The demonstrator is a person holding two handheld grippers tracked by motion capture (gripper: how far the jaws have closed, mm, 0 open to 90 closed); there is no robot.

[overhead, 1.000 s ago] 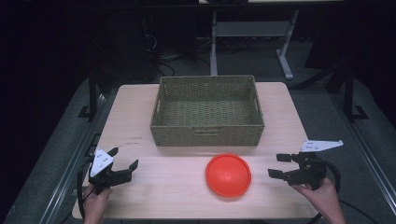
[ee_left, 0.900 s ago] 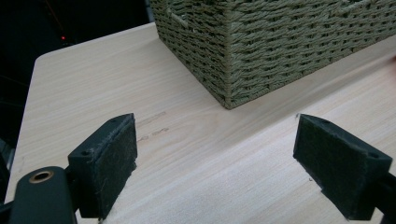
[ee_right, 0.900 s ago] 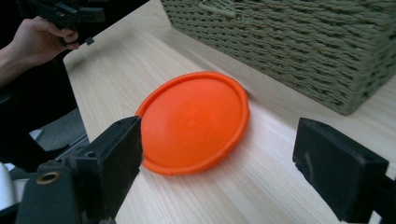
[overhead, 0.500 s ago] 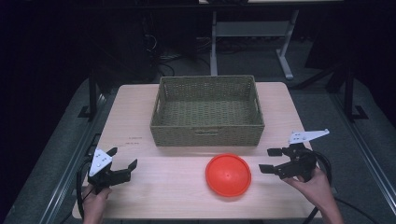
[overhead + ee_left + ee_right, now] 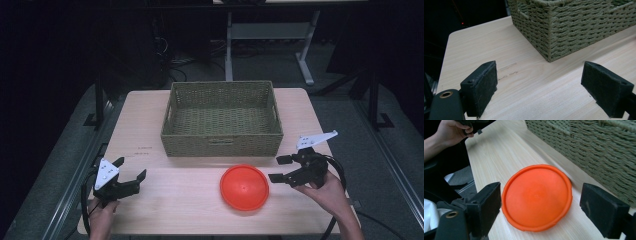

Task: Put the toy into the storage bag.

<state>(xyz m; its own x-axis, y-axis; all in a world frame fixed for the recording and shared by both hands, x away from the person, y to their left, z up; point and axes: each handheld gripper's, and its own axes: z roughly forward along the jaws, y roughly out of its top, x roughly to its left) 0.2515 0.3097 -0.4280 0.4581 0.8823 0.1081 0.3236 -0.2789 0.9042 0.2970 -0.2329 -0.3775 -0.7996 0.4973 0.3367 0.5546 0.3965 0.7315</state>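
Note:
An orange disc (image 5: 244,187) lies flat on the wooden table (image 5: 180,200), just in front of a woven green basket (image 5: 222,119). My right gripper (image 5: 280,168) is open just right of the disc, jaws pointing left at it. In the right gripper view the disc (image 5: 537,196) sits between and beyond the two black jaws, with the basket wall (image 5: 594,150) to its right. My left gripper (image 5: 131,171) is open near the table's front left corner, holding nothing. In the left gripper view a basket corner (image 5: 564,27) stands ahead of the spread jaws.
The basket looks empty inside. Bare tabletop (image 5: 145,125) lies left of the basket and between the two grippers. A metal stand (image 5: 270,35) is on the floor behind the table. The other hand (image 5: 451,132) shows far off in the right gripper view.
My right gripper has moved left and slightly forward, closing in on the orange disc. The left gripper has stayed put.

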